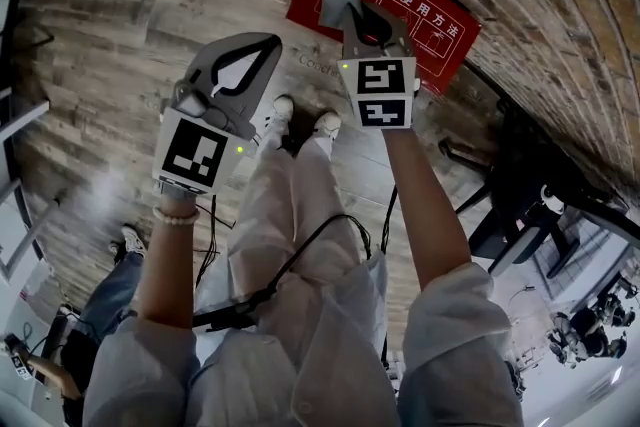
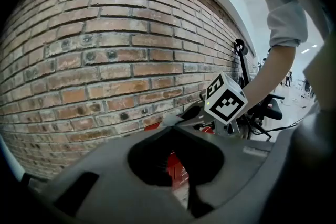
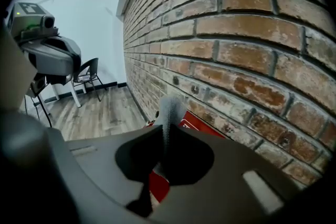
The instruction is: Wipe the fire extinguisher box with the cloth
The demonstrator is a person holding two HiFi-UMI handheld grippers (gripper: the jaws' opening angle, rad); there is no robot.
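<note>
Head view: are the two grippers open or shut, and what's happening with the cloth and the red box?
left gripper: shut, empty
right gripper: shut on the cloth
cloth: pinched, sticking up past the jaws
fire extinguisher box: lying against the brick wall

Even daylight from bright area at right; soft shadows. Strong fisheye bending, black corners. Near gripper bodies blurred; brick wall (image 3: pixel 247 29) sharp.
</note>
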